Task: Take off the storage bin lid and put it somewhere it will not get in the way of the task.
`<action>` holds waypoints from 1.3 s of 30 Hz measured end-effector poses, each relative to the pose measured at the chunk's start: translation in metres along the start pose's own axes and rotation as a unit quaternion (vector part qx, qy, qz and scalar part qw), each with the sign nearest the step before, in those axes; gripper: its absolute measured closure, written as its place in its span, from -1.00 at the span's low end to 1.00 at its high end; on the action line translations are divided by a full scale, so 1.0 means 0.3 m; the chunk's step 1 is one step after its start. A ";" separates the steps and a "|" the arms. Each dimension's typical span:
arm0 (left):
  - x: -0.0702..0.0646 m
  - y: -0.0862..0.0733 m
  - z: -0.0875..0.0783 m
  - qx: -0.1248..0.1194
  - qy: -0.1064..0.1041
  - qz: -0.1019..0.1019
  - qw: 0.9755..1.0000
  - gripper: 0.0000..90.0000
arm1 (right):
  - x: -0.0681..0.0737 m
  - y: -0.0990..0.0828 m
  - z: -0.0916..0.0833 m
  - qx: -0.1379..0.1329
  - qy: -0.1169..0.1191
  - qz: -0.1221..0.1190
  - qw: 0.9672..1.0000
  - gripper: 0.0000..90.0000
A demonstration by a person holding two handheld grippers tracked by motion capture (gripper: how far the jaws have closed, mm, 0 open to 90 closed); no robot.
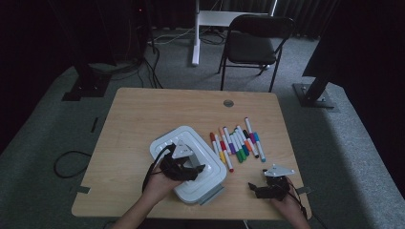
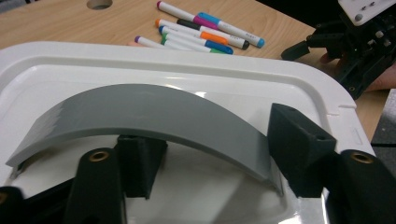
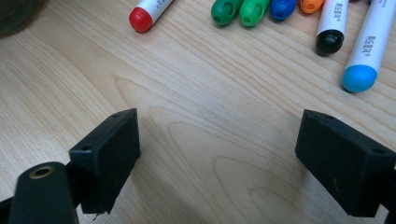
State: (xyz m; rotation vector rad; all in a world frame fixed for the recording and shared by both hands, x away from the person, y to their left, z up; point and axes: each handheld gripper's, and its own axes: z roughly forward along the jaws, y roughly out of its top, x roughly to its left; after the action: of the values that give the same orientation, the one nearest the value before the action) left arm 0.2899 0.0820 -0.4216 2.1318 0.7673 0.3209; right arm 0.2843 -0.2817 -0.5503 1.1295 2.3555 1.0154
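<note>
Dim carpeted floor surrounds the pale wooden table (image 1: 143, 109). Near its front edge sits a white plastic lidded box (image 1: 210, 164) — the left gripper (image 2: 212, 154) straddles its grey curved handle (image 2: 154, 114), jaws half-closed, pads not yet pressing. The right gripper (image 3: 217, 154) rests wide open by the front right corner — just short of the coloured felt-tip markers (image 3: 252, 11).

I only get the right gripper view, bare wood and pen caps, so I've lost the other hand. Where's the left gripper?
Observer: Over the white box, left of the pens.
Operator: Gripping anything?
Observer: Not visibly. The left gripper has its jaws around the box's grey handle, with the pads not seen pressing.
Operator: And mine, relative to it?
Observer: The right gripper sits apart, right of the box, near the table's front edge.
</note>
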 end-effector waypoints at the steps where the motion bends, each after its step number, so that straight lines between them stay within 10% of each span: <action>1: -0.001 -0.002 0.000 -0.001 -0.003 0.002 1.000 -0.08 | 0.000 0.000 0.000 0.000 0.000 0.000 1.000 -0.70; 17: 0.040 -0.015 -0.014 -0.017 -0.097 -0.042 0.994 0.56 | 0.000 0.000 0.000 0.000 0.000 0.000 1.000 -0.70; 39: -0.022 0.030 -0.215 -0.050 -0.138 0.023 0.989 0.89 | -0.001 0.000 0.000 -0.001 0.000 0.000 1.000 -0.70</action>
State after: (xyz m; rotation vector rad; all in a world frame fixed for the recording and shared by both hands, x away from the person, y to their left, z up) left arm 0.2582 0.1139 -0.3740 2.0458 0.5312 0.0822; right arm 0.2844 -0.2820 -0.5503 1.1300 2.3541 1.0166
